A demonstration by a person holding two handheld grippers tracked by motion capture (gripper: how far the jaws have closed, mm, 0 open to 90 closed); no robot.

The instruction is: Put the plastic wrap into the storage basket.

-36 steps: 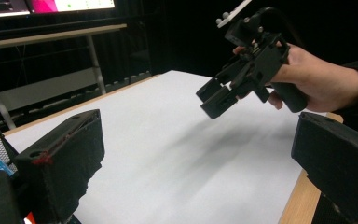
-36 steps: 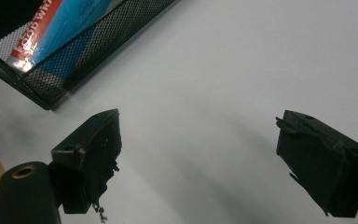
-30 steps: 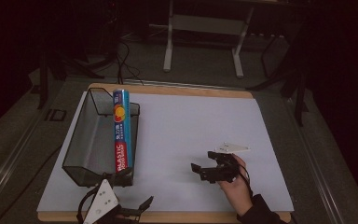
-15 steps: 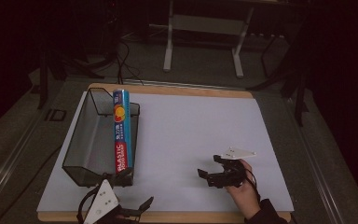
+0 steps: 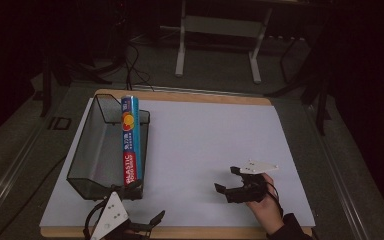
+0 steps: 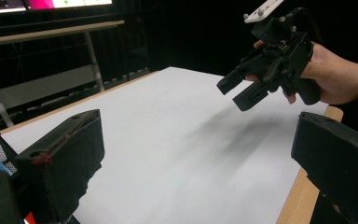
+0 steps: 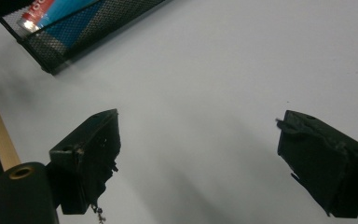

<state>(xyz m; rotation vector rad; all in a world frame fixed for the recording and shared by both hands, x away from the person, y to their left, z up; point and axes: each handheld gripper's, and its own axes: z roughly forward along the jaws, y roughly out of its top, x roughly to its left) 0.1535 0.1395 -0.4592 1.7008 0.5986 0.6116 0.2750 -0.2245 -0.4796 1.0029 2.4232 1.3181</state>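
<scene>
I hold the right tool [image 5: 231,182] spread and empty above the white tabletop [image 5: 215,135], turned toward the blue box [image 5: 129,142] that lies on the rim of the mesh basket [image 5: 87,160], while the left tool [image 5: 147,222], also spread, rests at the near edge.

A mesh basket [image 5: 87,165] is sitting on the left part of the table [image 5: 205,135], a plastic wrap box [image 5: 129,145] lying along its right rim. The left gripper [image 5: 150,222] is resting at the near edge, the right gripper [image 5: 228,181] hovering near right.
</scene>
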